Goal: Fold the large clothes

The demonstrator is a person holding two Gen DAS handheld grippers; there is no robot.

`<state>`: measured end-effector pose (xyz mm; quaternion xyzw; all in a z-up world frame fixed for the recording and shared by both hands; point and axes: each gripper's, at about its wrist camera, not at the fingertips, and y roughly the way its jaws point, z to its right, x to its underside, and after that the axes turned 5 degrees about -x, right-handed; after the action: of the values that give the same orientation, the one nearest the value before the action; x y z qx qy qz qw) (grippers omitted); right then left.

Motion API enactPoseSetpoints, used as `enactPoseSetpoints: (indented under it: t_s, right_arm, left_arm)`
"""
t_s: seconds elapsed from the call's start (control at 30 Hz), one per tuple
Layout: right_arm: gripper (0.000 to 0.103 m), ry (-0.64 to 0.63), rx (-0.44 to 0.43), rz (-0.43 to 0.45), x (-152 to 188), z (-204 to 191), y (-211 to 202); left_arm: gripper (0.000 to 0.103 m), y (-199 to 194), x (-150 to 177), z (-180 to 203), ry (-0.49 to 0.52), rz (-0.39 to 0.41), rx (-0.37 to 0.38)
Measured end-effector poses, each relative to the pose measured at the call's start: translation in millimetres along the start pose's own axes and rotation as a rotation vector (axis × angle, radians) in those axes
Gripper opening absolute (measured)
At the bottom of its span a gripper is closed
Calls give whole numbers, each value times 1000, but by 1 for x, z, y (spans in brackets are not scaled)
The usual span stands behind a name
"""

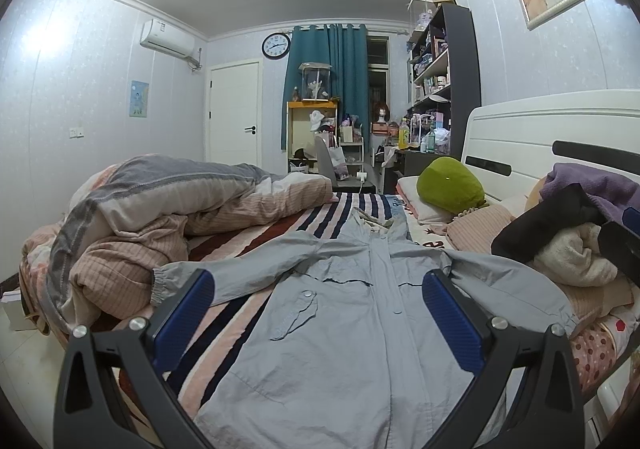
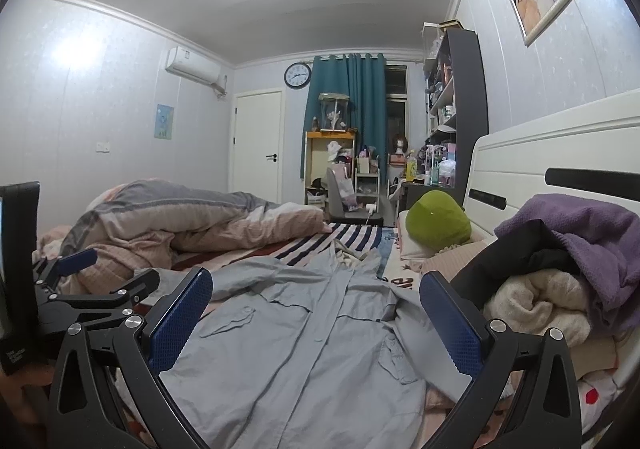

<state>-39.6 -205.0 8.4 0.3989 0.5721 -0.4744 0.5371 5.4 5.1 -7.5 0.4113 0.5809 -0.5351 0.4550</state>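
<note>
A light grey jacket point(image 1: 340, 313) lies flat, front up, on the striped bed sheet point(image 1: 260, 241), sleeves spread to both sides, collar toward the far end. My left gripper point(image 1: 318, 297) is open and empty, hovering above the jacket's lower half. In the right wrist view the same jacket point(image 2: 304, 329) lies below my right gripper point(image 2: 316, 297), which is open and empty over its right side. The left gripper point(image 2: 80, 277) shows at the left edge of that view, open.
A rumpled pink and grey quilt point(image 1: 160, 217) fills the bed's left. A green cushion point(image 1: 448, 181) and pillows lie by the white headboard point(image 1: 560, 129). A pile of purple, black and cream clothes point(image 1: 580, 225) sits on the right. Desk and shelves stand beyond.
</note>
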Motion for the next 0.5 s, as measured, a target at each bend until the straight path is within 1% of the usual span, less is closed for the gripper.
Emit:
enactPoseSetpoints:
  t_s: [0.13, 0.3, 0.4, 0.5]
  right_arm:
    - [103, -1, -2, -3, 0, 2, 0]
    - [103, -16, -1, -26, 1, -5, 8]
    - [103, -27, -6, -44, -1, -12, 21]
    - [103, -37, -29, -73, -7, -15, 40]
  left_arm:
    - [102, 3, 0, -3, -5, -7, 8]
    - [102, 19, 1, -13, -35, -39, 12]
    - [102, 34, 1, -19, -33, -55, 1]
    - [102, 51, -1, -30, -40, -61, -14]
